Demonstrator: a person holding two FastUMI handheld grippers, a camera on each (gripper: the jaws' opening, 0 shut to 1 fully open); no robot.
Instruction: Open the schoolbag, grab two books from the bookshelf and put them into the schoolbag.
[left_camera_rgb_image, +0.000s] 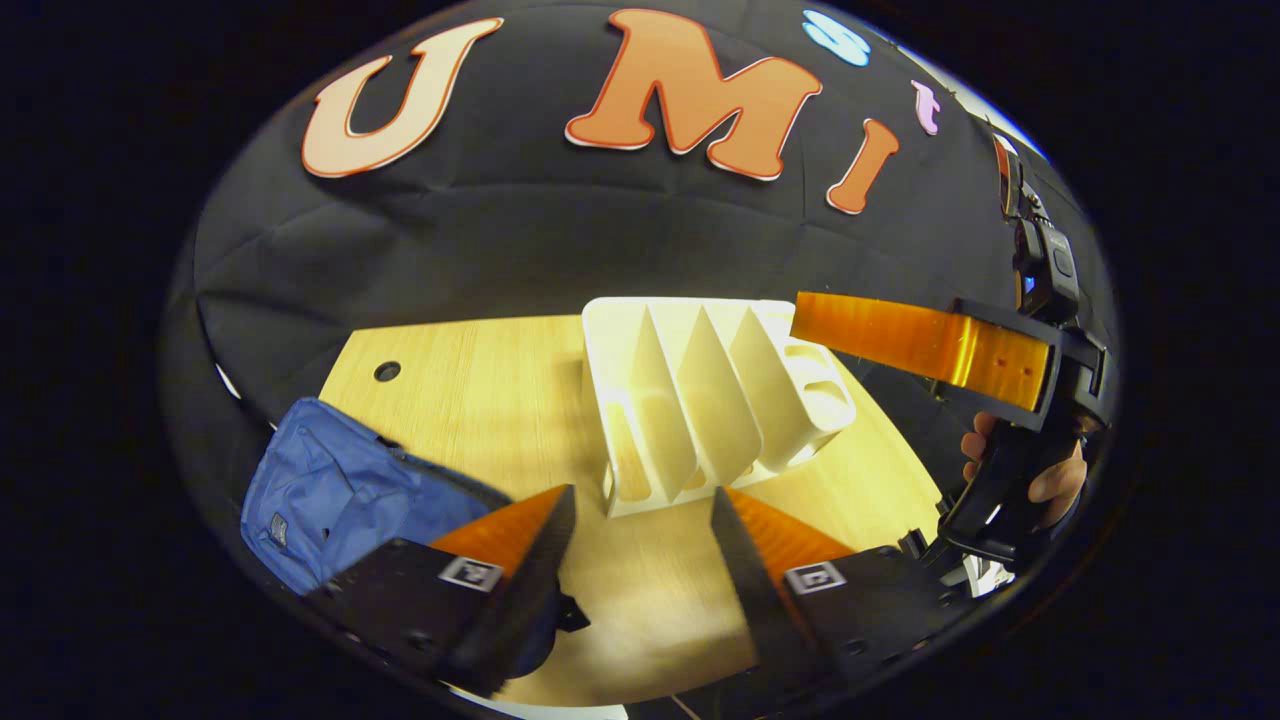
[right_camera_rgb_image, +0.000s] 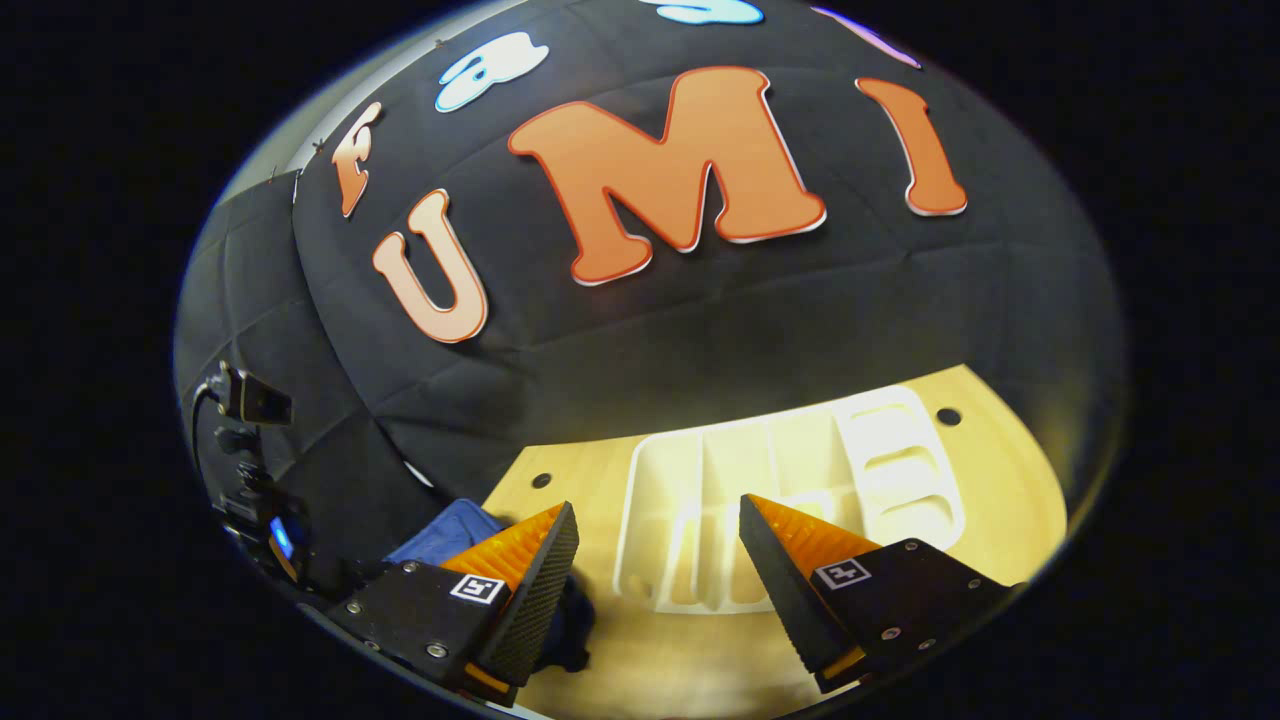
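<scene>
A blue schoolbag (left_camera_rgb_image: 330, 495) lies on the left of the wooden table (left_camera_rgb_image: 480, 390); I cannot tell whether its zip is open. A white slotted bookshelf (left_camera_rgb_image: 710, 400) stands mid-table, and its slots look empty. My left gripper (left_camera_rgb_image: 643, 510) hovers open just in front of the shelf, the bag beside its left finger. My right gripper (left_camera_rgb_image: 812, 322), held by a hand (left_camera_rgb_image: 1050, 480), hangs above the shelf's right end. In the right gripper view that gripper (right_camera_rgb_image: 660, 520) is open over the bookshelf (right_camera_rgb_image: 790, 490), with the bag (right_camera_rgb_image: 445, 535) at lower left.
The table has round holes near its back corners (left_camera_rgb_image: 387, 371). The black cloth wall stands close behind the table. A small camera on a stand (right_camera_rgb_image: 245, 400) sits at the far left of the right gripper view.
</scene>
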